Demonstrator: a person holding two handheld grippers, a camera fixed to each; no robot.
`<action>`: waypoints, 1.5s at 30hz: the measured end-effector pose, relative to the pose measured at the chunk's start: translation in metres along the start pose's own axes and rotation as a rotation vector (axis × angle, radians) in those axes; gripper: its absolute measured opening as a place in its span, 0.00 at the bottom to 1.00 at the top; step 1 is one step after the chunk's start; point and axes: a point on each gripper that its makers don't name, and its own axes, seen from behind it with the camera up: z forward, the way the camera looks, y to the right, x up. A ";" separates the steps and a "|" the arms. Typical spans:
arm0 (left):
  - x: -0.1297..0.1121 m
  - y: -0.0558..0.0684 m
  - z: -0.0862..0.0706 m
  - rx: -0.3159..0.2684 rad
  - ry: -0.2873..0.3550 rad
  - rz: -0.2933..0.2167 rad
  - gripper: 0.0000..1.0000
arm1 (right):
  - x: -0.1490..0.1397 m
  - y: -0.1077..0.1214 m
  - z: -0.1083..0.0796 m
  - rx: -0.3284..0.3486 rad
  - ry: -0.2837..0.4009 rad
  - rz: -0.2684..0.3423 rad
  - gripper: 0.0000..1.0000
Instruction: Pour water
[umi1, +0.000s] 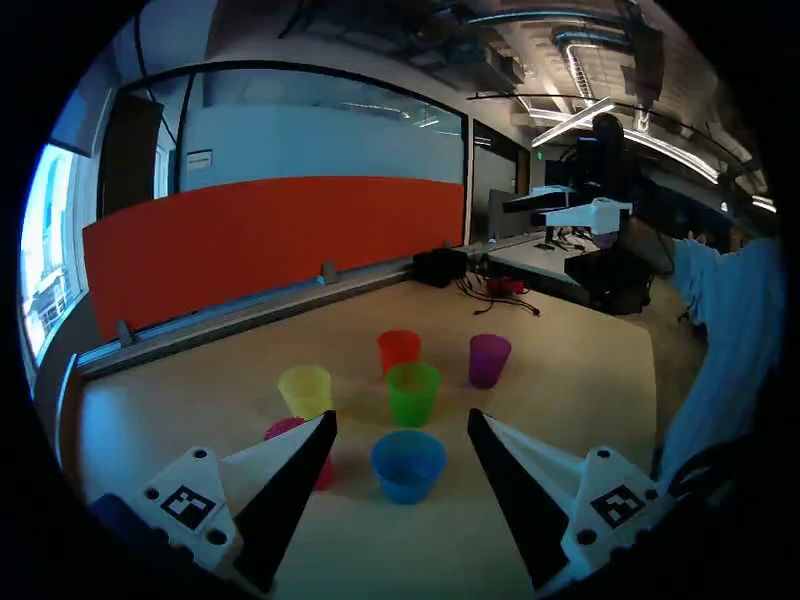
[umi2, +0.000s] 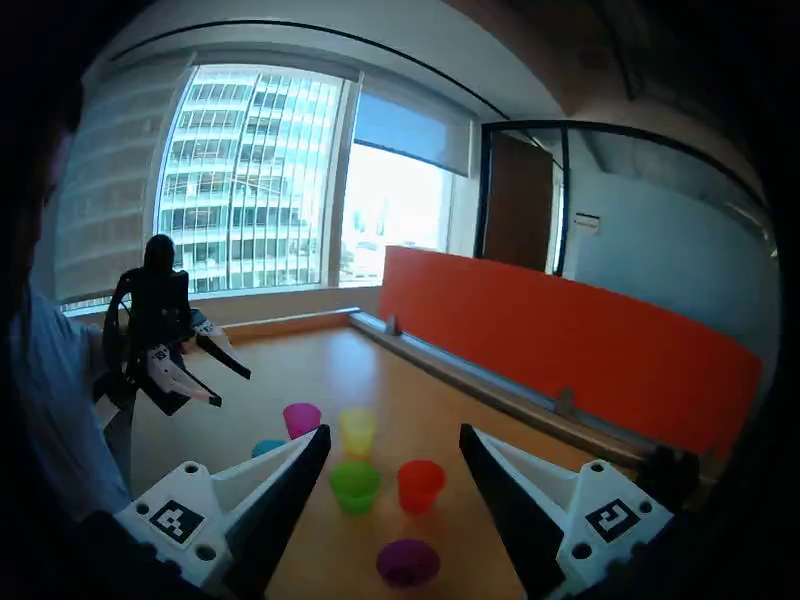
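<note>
Several small plastic cups stand upright in a loose cluster on the wooden table (umi1: 560, 400). The left gripper view has yellow (umi1: 305, 390), orange (umi1: 399, 350), green (umi1: 413, 392), purple (umi1: 489, 360) and blue (umi1: 408, 465) cups, plus a pink cup (umi1: 325, 470) partly hidden by a finger. My left gripper (umi1: 401, 418) hangs open above the near cups, holding nothing. My right gripper (umi2: 395, 432) is open too and empty, raised over the green (umi2: 354, 485), orange (umi2: 420, 485) and purple (umi2: 407, 562) cups. The left gripper (umi2: 185, 375) is seen farther off, open, beyond the pink cup (umi2: 301, 418).
An orange partition (umi1: 270, 240) on a metal rail borders the table's far side. Black cables and a box (umi1: 440, 265) lie at the far end. A light-blue sleeve (umi1: 720, 330) rises at the right. Large windows (umi2: 250, 180) stand behind the table.
</note>
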 end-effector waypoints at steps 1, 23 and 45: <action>-0.003 0.000 0.001 -0.003 -0.003 -0.005 0.98 | -0.002 0.000 0.001 0.002 -0.005 0.001 1.00; -0.078 0.009 0.033 -0.028 -0.139 0.006 0.98 | -0.053 -0.011 0.022 0.059 -0.115 0.000 1.00; -0.121 0.007 0.067 -0.034 -0.242 0.029 0.98 | -0.094 -0.019 0.043 0.092 -0.175 0.004 1.00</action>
